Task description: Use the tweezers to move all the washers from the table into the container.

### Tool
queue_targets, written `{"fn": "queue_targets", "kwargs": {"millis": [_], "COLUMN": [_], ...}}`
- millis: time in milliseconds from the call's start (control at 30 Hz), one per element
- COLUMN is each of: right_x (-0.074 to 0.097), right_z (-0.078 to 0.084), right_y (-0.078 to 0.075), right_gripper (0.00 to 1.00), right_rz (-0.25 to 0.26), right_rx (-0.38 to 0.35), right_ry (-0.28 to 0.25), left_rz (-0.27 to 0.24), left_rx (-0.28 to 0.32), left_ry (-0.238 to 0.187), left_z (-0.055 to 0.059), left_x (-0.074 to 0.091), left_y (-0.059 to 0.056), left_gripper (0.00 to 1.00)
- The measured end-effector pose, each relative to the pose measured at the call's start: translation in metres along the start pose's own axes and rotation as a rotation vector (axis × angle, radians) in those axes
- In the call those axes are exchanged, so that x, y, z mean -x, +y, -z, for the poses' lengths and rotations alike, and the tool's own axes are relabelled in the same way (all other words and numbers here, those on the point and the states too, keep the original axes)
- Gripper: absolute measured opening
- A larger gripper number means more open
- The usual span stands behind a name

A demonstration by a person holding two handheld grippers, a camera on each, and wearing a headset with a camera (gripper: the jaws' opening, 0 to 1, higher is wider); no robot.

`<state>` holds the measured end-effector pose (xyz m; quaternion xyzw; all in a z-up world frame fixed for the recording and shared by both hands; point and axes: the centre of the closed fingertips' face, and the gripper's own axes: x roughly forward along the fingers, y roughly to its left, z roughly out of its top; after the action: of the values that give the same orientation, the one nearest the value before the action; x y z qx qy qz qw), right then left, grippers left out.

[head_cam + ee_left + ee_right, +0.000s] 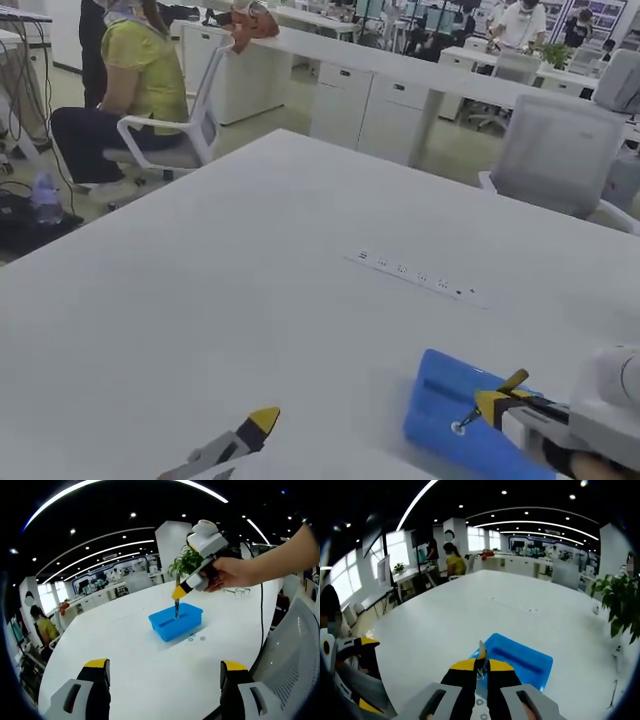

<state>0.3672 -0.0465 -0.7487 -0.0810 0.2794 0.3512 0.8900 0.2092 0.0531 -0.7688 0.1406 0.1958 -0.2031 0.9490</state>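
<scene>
A blue container [440,410] sits on the white table [250,280] at the near right. My right gripper [497,400] is shut on the tweezers [470,418], whose tips point down over the container's near edge. A small ring-like thing seems to hang at the tips. In the left gripper view the right gripper [179,591] holds the tweezers [176,609] upright above the container [176,621], and two washers [190,639] lie on the table just beside it. My left gripper [164,666] stands open and holds nothing, well short of the container.
A row of sockets [415,275] is set into the table's middle. Office chairs [560,150] stand at the far edge, and a seated person [140,70] is at the back left. A pair of glasses [237,591] and a plant [187,560] lie beyond the container.
</scene>
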Motion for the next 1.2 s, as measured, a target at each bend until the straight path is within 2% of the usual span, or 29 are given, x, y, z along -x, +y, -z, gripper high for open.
{"fn": "queue_targets", "kwargs": {"millis": [200,433,567,767,1033,1200], "right_x": [-0.010,-0.026,-0.033,-0.042,-0.053,-0.058], "right_z": [-0.004,0.011,0.014,0.020,0.034,0.037], "right_y": [-0.005,-0.012,-0.018,-0.025,-0.021,-0.026], "right_gripper": [0.03,0.03,0.03,0.03,0.03,0.03], "right_rz": [0.007,0.014,0.039,0.042,0.035,0.035], "right_rx": [0.018,-0.002,0.006,0.003,-0.004,-0.002], "right_ry": [0.002,0.048,0.062,0.083,0.119,0.126], "left_rz": [-0.006,-0.005,-0.009,-0.020,-0.002,0.003], "left_rx": [-0.013,-0.016,-0.013,-0.020,-0.026,-0.026], "left_ry": [0.022,0.031,0.031,0.028,0.071,0.078], "left_z": [0.004,0.006,0.005,0.004,0.011,0.012], "left_x": [-0.001,-0.002,-0.002,-0.001,-0.003,-0.003], "left_y": [0.000,0.000,0.001,0.002,-0.002,-0.002], "left_gripper": [0.94,0.93,0.93,0.94,0.93,0.92]}}
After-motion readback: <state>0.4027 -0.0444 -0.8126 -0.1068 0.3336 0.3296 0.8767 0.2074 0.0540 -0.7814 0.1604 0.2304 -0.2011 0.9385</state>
